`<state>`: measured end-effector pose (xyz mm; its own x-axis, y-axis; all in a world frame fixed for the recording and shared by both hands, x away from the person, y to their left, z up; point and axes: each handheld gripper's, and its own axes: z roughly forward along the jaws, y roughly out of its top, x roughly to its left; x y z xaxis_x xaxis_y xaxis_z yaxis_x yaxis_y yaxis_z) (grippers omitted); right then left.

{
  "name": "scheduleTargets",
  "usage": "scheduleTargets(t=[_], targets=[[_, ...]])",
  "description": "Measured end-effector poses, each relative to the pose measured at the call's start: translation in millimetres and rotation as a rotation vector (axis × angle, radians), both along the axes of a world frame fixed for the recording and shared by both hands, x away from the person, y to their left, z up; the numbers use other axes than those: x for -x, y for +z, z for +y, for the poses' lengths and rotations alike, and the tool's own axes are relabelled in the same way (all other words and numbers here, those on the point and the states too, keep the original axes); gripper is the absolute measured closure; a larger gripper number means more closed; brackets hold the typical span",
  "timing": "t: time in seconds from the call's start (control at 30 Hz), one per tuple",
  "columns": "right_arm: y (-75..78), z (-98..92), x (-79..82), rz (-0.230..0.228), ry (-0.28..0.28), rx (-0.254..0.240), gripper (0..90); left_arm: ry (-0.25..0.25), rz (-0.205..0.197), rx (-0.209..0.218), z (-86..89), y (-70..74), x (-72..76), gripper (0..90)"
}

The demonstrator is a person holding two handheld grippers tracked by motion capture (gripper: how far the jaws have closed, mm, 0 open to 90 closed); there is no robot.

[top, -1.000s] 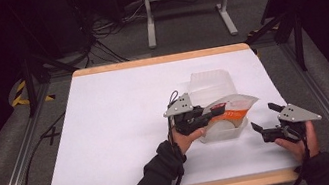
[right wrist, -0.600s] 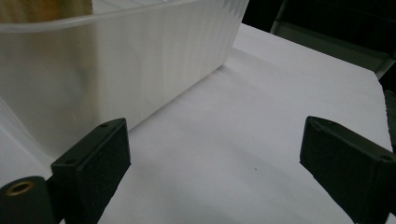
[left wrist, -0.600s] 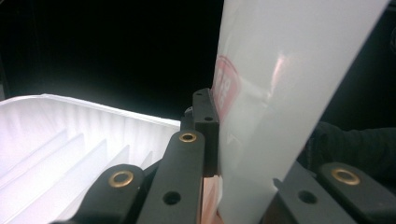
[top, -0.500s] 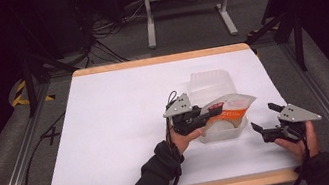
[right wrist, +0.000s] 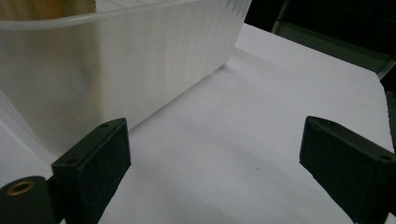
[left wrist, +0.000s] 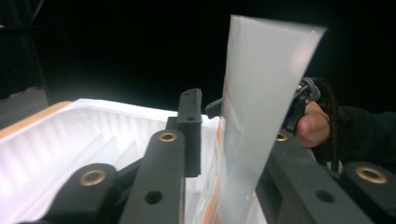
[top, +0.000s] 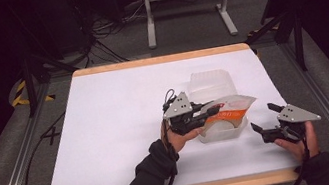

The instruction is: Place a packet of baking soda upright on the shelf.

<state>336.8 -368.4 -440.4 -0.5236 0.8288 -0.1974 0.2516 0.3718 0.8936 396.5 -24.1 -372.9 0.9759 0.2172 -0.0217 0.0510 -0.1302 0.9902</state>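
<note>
The left hand-held gripper (top: pixel 216 109) had just been opening, its jaws loose around the white-and-orange flat plastic pouch (top: pixel 230 110), which lay lengthwise away from it across the translucent ribbed plastic tub (top: pixel 211 82). The right hand-held gripper (top: pixel 262 121) gaped empty beside the tub.

- Looks like a lab or recording studio.
- White-covered table (top: pixel 108 132) on a metal frame (top: pixel 17 163).
- Cables (top: pixel 101 32) on the floor at 11 o'clock.
- Dark surroundings.
</note>
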Motion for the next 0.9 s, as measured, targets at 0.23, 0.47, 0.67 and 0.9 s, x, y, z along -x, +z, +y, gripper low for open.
scheduleTargets(t=[0.23, 0.47, 0.67, 0.9], targets=[[1.3, 1.9, 1.4, 0.000, 0.009, 0.016, 9.6, 0.080, -0.052, -0.037, 22.7, 14.5, 5.8, 61.0], [4.1, 5.6, 4.1, 0.000, 0.026, 0.040, 10.1, 0.166, -0.117, -0.128, 45.1, 22.6, 17.4, 42.7], [9.7, 7.7, 7.6, -0.012, 0.036, 0.047, 10.0, 0.241, -0.148, -0.205, 71.0, 21.2, 25.8, 32.1], [13.5, 11.1, 10.2, -0.021, 0.041, 0.062, 10.1, 0.312, -0.147, -0.286, 100.9, 11.2, 32.0, 25.6]])
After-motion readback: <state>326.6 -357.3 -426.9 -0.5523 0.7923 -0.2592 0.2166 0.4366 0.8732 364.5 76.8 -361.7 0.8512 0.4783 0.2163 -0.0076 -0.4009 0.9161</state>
